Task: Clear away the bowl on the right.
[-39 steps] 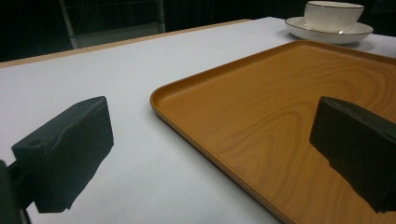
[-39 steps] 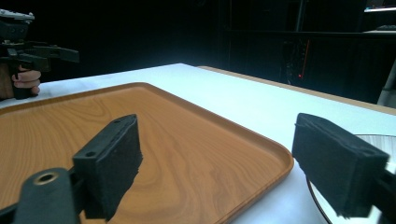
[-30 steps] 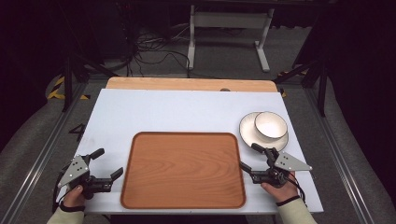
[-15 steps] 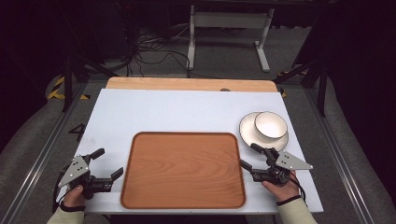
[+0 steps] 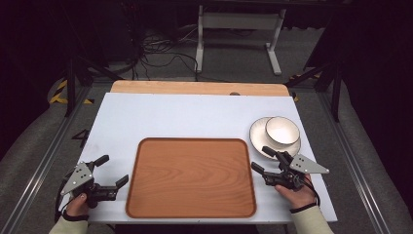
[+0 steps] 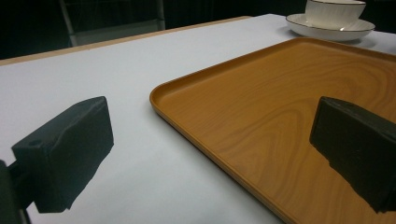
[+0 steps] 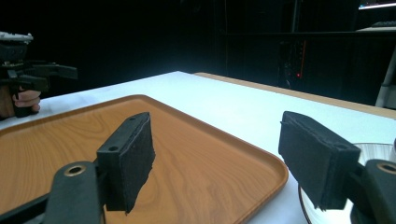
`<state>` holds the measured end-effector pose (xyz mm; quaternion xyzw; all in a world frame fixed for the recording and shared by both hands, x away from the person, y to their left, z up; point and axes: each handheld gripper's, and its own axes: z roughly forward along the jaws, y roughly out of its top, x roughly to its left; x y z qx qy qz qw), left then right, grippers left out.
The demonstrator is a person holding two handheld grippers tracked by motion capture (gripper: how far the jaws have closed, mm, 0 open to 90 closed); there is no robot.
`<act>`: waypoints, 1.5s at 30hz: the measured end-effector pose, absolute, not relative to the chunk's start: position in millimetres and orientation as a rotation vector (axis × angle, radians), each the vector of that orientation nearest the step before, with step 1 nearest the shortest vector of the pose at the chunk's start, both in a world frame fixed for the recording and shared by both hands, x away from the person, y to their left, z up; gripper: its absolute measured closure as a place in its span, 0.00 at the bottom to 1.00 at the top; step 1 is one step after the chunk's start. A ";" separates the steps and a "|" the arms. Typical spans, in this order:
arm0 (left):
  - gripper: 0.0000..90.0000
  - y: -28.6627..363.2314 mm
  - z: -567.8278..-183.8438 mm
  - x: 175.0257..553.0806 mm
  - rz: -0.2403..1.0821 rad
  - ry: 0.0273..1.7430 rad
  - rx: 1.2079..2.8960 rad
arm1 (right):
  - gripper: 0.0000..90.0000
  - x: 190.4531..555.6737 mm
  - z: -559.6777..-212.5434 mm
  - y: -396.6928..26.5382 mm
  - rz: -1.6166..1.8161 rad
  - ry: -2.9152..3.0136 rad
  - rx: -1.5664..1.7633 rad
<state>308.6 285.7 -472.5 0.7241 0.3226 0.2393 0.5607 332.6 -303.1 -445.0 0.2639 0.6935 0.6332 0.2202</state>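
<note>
A white table (image 5: 195,119) stands in a dark room; the wooden tray (image 5: 191,176), long axis crosswise, lies between the released left gripper (image 5: 109,172) and the right gripper (image 5: 260,160), whose empty jaws have just been closing.

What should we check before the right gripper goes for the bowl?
1. Right gripper jaws apart, nothing between them: ok. They have just been closing, so confirm they can still span the rim.
2. Bowl upright on the plate: ok.
3. Path from right gripper to bowl free of other things: ok.
4. Tray bare, ready to receive: ok.
5. Left gripper beside the tray's left edge, jaws open, holding nothing: ok.
6. Whether bowl and plate are stuck together or loose: cannot tell.
</note>
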 end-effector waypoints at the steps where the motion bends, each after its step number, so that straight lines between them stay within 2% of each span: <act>1: 0.00 285.7 -472.5 308.6 0.564 0.761 1.707 | 0.30 332.6 -443.2 -303.2 1.751 1.920 0.737; 11: 0.00 285.5 -472.4 308.8 0.563 0.763 1.708 | 0.36 332.3 -426.4 -305.2 1.736 1.943 0.779; 17: 0.00 285.5 -472.4 308.8 0.563 0.763 1.708 | 0.35 337.0 -419.6 -306.1 1.686 1.996 0.784; 29: 0.00 285.9 -472.0 308.9 0.559 0.764 1.718 | 0.39 343.6 -403.8 -311.7 1.666 2.007 0.806; 45: 0.00 285.4 -472.1 309.2 0.559 0.767 1.716 | 0.41 371.4 -388.1 -327.4 1.595 1.990 0.847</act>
